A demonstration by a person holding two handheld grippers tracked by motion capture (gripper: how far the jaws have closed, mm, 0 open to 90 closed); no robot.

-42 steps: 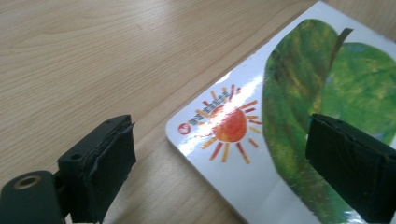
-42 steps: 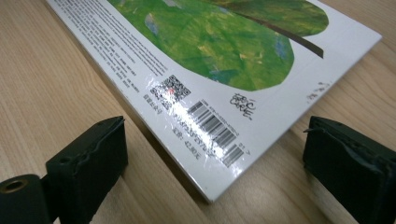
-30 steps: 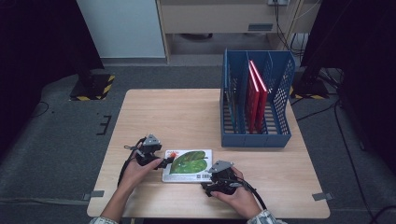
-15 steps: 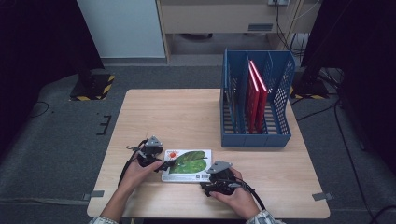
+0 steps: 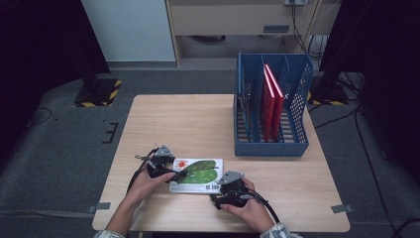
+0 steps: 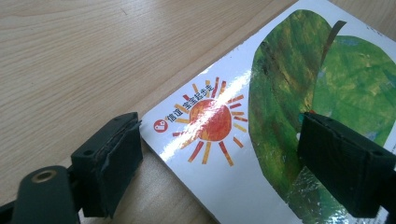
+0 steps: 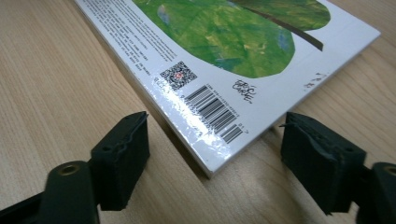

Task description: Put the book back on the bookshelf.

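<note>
Almost nothing is changed since the earlier picture: the picture book (image 5: pixel 196 174) is still laid flat on the near part of the wooden table (image 5: pixel 198 119), and both hands are kept in place. The left gripper (image 5: pixel 174 174) is held at the book's left corner, its jaws apart and just closing a little, one over the cover. The right gripper (image 7: pixel 215 154) is held at the near corner, jaws apart and just opening, nothing pinched. A sun with Chinese writing (image 6: pixel 208 119), a barcode (image 7: pixel 215 113) and a square code (image 7: pixel 178 74) are printed on the cover.
</note>
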